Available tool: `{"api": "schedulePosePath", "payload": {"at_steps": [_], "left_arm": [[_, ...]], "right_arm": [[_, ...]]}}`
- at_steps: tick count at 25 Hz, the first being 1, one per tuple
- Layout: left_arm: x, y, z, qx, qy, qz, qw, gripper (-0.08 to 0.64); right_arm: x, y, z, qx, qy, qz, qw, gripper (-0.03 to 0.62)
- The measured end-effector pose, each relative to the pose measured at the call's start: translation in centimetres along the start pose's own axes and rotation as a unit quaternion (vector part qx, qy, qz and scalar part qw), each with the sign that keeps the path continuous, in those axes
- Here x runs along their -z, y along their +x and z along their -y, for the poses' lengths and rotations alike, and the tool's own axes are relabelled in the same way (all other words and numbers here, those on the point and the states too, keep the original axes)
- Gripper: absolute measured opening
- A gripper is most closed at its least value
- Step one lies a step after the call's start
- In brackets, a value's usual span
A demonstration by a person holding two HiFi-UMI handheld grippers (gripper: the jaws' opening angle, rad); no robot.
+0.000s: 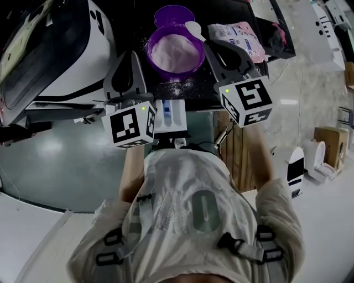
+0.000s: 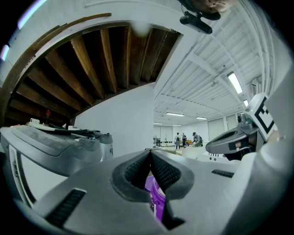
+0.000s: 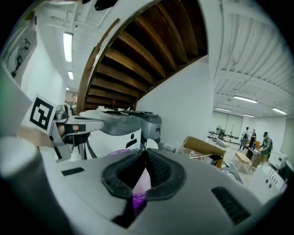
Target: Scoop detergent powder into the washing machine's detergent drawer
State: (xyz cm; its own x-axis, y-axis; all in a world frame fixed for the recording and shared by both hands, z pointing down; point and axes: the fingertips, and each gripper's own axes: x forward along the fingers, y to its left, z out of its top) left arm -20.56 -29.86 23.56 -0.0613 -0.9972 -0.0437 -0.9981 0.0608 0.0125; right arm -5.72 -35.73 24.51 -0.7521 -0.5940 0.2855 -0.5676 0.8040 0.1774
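Note:
A purple bowl [image 1: 174,52] full of white detergent powder stands on the dark top, its purple lid [image 1: 174,15] lying behind it. A white scoop [image 1: 194,29] hangs over the bowl's far right rim. My right gripper [image 1: 208,45] is shut on its handle, which shows as a white strip [image 3: 143,180] between the jaws. Just left of the bowl, my left gripper [image 1: 133,55] is shut and empty; purple [image 2: 155,198] shows under its closed jaws. The white detergent drawer [image 1: 170,117] with blue compartments stands pulled out below the bowl, between the marker cubes.
A printed detergent bag [image 1: 238,38] lies right of the bowl. A large white machine [image 1: 61,52] fills the left. Spilled powder [image 1: 177,85] dusts the dark top in front of the bowl. My torso covers the lower middle of the head view.

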Motion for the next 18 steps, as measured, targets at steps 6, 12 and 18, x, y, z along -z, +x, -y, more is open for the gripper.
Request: {"api": "schedulePosePath", "payload": {"at_steps": [6,12,18], "left_arm": [[0.7,0.7,-0.6,-0.003,-0.008,-0.014,0.9999,0.02],[1.7,1.0,-1.1,-0.004,-0.01,-0.019,0.9998,0.02],[3.2,0.6,-2.0,-0.01,-0.011,-0.037,0.9992,0.02]], "right_arm": [[1.7,3.2,-1.4,-0.091,-0.07,-0.117,0.986,0.009],[4.1,6.0,-2.2,-0.139,-0.104,-0.215,0.961,0.009],[6.1,8.0,-2.4,-0.143,-0.115,-0.289,0.94,0.009]]}}
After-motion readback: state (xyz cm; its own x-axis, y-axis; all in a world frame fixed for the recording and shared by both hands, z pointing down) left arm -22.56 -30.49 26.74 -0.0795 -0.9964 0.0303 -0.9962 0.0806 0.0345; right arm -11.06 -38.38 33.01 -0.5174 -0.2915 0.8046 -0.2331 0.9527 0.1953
